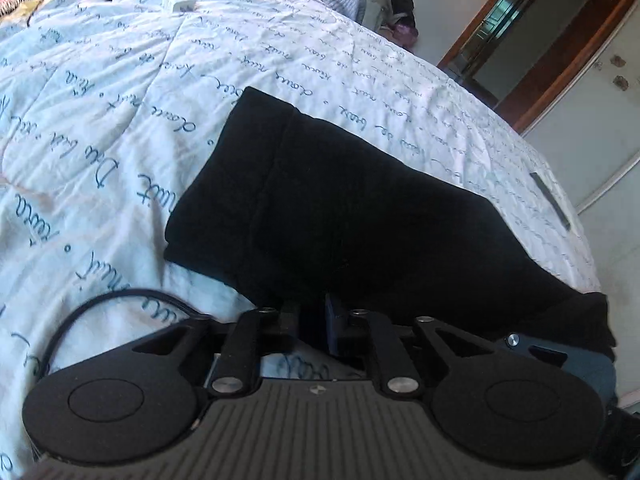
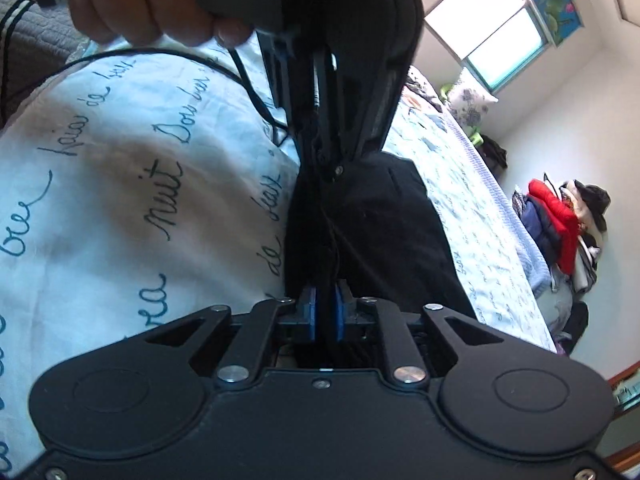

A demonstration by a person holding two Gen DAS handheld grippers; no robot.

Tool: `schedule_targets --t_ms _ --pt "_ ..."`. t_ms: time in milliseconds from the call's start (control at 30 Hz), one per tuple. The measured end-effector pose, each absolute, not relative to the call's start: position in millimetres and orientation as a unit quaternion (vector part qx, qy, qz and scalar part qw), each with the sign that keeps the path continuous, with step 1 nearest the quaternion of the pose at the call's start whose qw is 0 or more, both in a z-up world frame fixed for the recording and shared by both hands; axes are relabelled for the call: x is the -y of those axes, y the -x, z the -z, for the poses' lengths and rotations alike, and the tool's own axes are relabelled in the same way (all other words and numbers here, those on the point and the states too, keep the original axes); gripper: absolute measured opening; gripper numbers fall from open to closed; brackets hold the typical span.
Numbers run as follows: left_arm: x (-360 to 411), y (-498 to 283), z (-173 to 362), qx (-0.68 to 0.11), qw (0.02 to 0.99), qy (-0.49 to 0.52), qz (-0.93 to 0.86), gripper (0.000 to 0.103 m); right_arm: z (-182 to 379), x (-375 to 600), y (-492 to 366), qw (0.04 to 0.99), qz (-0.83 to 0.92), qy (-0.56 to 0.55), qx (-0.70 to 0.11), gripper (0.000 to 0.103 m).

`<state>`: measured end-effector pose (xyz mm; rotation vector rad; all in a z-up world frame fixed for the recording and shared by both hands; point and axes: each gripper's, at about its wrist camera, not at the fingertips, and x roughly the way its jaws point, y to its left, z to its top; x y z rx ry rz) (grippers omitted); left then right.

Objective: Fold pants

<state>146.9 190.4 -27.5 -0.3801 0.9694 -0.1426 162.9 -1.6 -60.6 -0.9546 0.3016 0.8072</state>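
Pants (image 1: 340, 216), black and folded, are laid on the bed (image 1: 120, 120) over its script-printed cover. The left gripper (image 1: 314, 312) is shown at 6 o'clock of them, jaws parted, nothing pressed. The right gripper (image 2: 326, 312) is shown with jaws closed on the pants' edge.

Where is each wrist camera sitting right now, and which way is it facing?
Left wrist: on the left gripper, looking down across the black pants on the bed cover, toward a doorway; only its own fingers show.
Right wrist: on the right gripper, looking along the bed toward a window; the person's hand and the other gripper show above.
Shared: the pants and the bed cover with blue writing.
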Motion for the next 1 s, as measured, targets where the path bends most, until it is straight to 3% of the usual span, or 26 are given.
schedule_targets --t_ms 33,100,200,400,500,567,600,767,867,1000 --pt "-189.7 -144.6 23.9 -0.462 0.867 0.177 0.065 0.031 55.9 6.6 -156.9 0.804 -0.377 0.436 -0.145 0.014" --pt "-183.3 -135.7 13.6 -0.450 0.880 0.148 0.048 0.051 46.5 23.4 -143.1 0.821 -0.378 0.394 -0.168 0.014" --pt "-164.7 -124.1 -1.2 -0.420 0.902 0.092 0.037 0.066 40.2 59.1 -117.9 0.847 -0.350 0.337 -0.218 0.014" --pt "-102.1 -112.9 -12.3 -0.389 0.916 0.007 0.100 0.076 40.3 138.5 -56.6 0.891 -0.235 0.254 -0.293 0.014" --pt "-54.1 -109.1 -5.1 -0.384 0.905 -0.069 0.170 0.078 34.6 161.5 -52.8 0.922 -0.171 0.207 -0.281 0.019" --pt "-21.5 -102.6 1.6 -0.370 0.894 -0.130 0.216 0.079 31.7 168.7 -64.0 0.942 -0.128 0.163 -0.263 0.037" --pt "-4.7 -96.9 5.7 -0.355 0.889 -0.164 0.236 0.079 31.3 171.9 -70.0 0.949 -0.116 0.142 -0.256 0.040" --pt "39.0 -86.8 25.3 -0.282 0.862 -0.298 0.298 0.080 43.3 191.8 -96.0 0.956 -0.107 0.102 -0.254 0.041" --pt "47.0 -96.1 35.1 -0.286 0.838 -0.332 0.324 0.076 47.7 188.5 -100.2 0.953 -0.097 0.149 -0.245 0.041" --pt "44.2 -117.5 41.0 -0.318 0.826 -0.315 0.344 0.068 53.6 178.3 -101.9 0.924 -0.090 0.302 -0.217 0.045"
